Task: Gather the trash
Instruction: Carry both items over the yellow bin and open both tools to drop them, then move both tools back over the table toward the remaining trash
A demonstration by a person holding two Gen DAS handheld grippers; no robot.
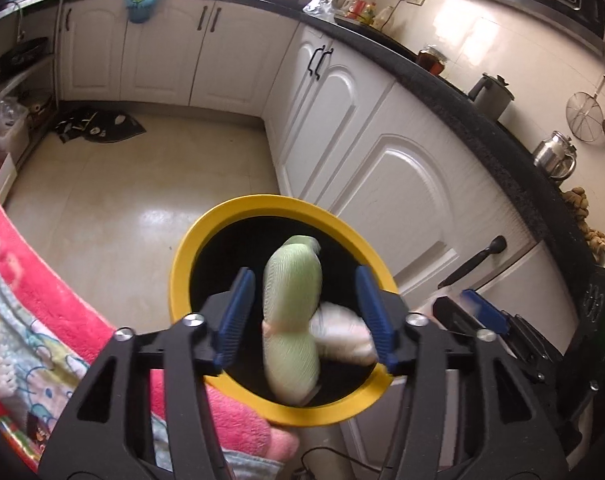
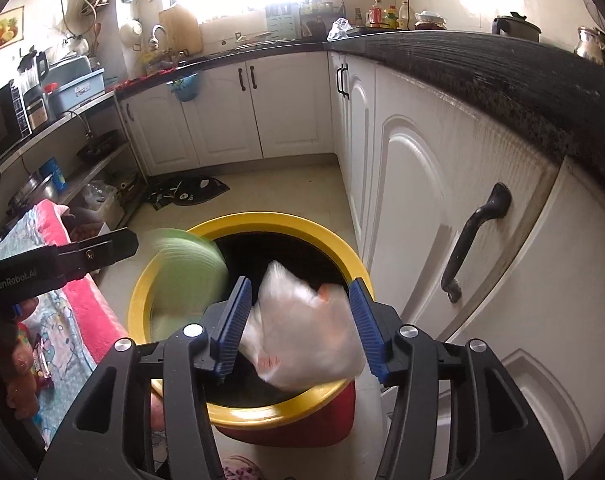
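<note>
Green item: pale green ribbed piece of trash (image 1: 292,320), blurred, lying lower centre of the left wrist view over the black mouth of the bin; in the right wrist view it shows at centre left across the bin's left rim. It appears to be dropping in; contact with anything cannot be confirmed.
Plastic bag: clear crumpled bag (image 2: 302,332) with orange marks, blurred, lower centre of the right wrist view, over the bin opening; whether it touches the pads cannot be told.
Bin: yellow-rimmed bin (image 1: 238,210) with black inside and a red body, standing on the floor just beside the white cabinet doors.
Left tool: left tool (image 1: 307,316) released, blue pads wide apart on either side of the green item, not pressing it.
Right tool: right tool (image 2: 300,326) released, pads spread on either side of the bag.
Surroundings: pink blanket (image 1: 42,256) at lower left; dark mat (image 2: 190,194) on the floor at centre left; black worktop (image 2: 502,68) along the upper right.
Progress: judged late in the step; both pieces are at the bin mouth and not gripped. Remaining: confirm both settle inside. Further trash cannot be identified from these views.
</note>
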